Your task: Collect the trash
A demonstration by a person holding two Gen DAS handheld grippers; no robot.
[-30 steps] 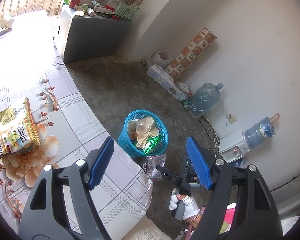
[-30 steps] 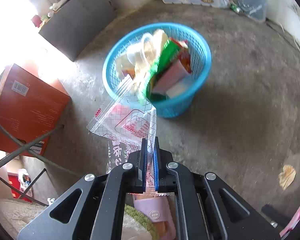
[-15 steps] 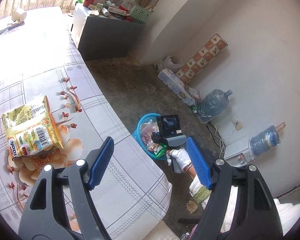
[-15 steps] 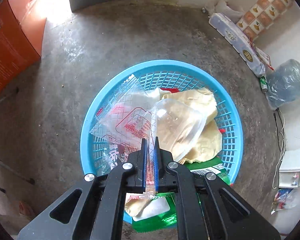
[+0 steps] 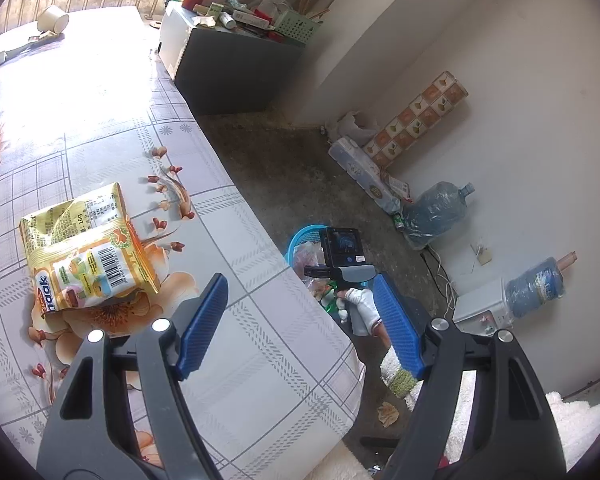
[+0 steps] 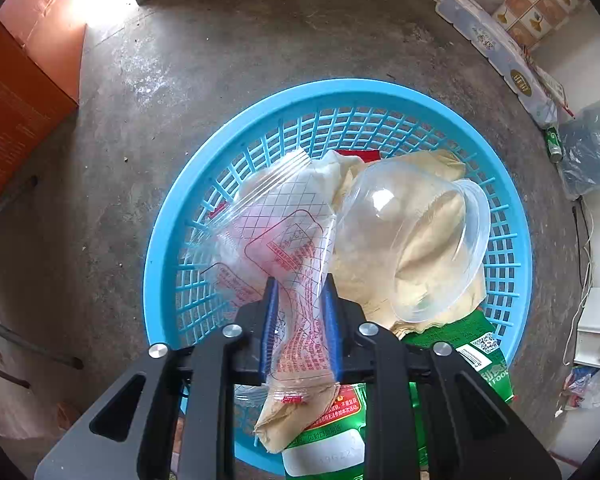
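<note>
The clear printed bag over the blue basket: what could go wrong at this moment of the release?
1. The right tongs are opening, but the clear printed bag lies between the pads and may cling instead of dropping.
2. The blue basket is already piled high, with a clear plastic cup on top, so the light bag may slide off onto the floor.

The right gripper (image 6: 300,320) is pointed straight down, its jaws opening, gripped from behind by a white-gloved hand (image 5: 362,304). The left gripper (image 5: 296,328) is held angled downward, its jaws spread wide and empty.
</note>
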